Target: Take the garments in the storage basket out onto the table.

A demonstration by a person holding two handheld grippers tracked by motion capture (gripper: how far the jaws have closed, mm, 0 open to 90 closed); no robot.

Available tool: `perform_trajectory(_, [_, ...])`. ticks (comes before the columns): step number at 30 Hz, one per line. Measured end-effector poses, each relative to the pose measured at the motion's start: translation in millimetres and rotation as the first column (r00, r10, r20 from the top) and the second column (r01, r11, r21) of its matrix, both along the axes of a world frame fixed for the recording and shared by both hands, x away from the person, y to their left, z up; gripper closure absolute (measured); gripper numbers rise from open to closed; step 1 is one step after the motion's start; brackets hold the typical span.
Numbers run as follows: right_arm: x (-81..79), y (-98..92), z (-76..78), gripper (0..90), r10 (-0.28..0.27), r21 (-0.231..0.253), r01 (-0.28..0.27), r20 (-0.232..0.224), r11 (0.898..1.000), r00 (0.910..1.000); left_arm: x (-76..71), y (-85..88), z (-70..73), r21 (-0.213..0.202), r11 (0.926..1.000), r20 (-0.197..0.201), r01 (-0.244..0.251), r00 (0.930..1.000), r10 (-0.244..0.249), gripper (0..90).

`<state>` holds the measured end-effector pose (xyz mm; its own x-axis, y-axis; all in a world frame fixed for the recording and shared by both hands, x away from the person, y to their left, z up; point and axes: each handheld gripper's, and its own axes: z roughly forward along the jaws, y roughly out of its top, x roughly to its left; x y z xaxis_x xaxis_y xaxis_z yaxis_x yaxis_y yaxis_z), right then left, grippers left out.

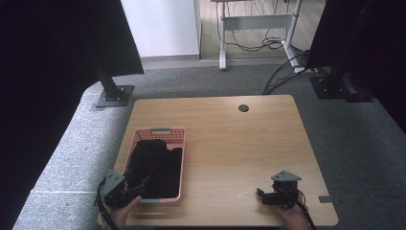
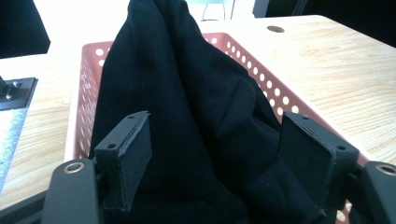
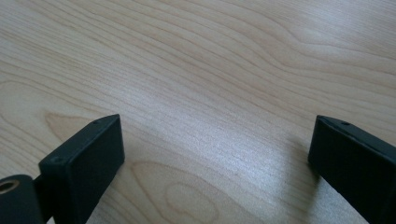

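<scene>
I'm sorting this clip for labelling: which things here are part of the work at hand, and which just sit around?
In the job:
- black cloth, heaped in the basket
- pink basket
- left tongs, open, jaws either side of the cloth
- right tongs, open over bare table

Just around:
- wooden table
- cable hole
- desk frame with cables, behind

The high view is dim and soft, its left and right sides lost in near-black. The tabletop (image 1: 230, 143) is evenly lit, with faint shadows. In the left gripper view the far background is blown out white, and the black cloth (image 2: 187, 116) shows few folds. The right gripper view is bright, with a pale sheen on the wood and the near fingers (image 3: 88, 158) slightly blurred.
</scene>
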<state>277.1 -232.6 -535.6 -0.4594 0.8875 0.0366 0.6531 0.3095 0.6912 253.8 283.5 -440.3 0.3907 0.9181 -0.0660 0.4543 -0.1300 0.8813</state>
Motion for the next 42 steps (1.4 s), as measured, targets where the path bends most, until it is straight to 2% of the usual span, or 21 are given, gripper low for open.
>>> perform_trajectory(4, [0.2, -0.1, -0.1, 1.9, 0.006, 0.0, -0.006, -0.001, 1.0, 1.0, 0.5, -2.0, -1.4, -0.005, 0.9999, -0.006, 0.009, 0.9999, -0.009, 25.6])
perform_trajectory(11, [-1.3, -1.6, 0.1, 2.5, 0.018, 0.001, -0.018, -0.001, 1.0, 0.9998, 0.1, -8.1, -2.2, 0.014, 0.9996, -0.011, 0.025, 0.9996, -0.025, 25.3])
perform_trajectory(20, [-0.4, -0.5, -0.2, 0.6, 0.042, 0.0, -0.042, -0.004, 0.999, 0.9991, 0.0, -6.6, -1.2, 0.02, 0.9997, -0.011, 0.013, 0.9999, -0.013, 24.8])
perform_trajectory(33, [-0.4, -0.5, -0.3, 0.5, 0.041, 0.0, -0.041, -0.004, 0.999, 0.9992, 0.8, -9.3, -2.6, 0.035, 0.9994, -0.023, 0.004, 0.9997, -0.003, 24.3])
perform_trajectory(38, [-0.5, 0.0, -0.3, 0.6, 0.035, 0.0, -0.035, -0.004, 0.999, 0.9994, 2.1, -7.7, -3.1, 0.025, 0.9997, -0.027, 0.004, 0.9996, -0.003, 24.5])
perform_trajectory(42, [-0.4, 0.0, -0.3, 0.6, 0.035, -0.001, -0.035, -0.004, 0.999, 0.9994, 4.8, -8.3, -6.3, 0.036, 0.9993, -0.036, -0.002, 0.9994, 0.004, 24.6])
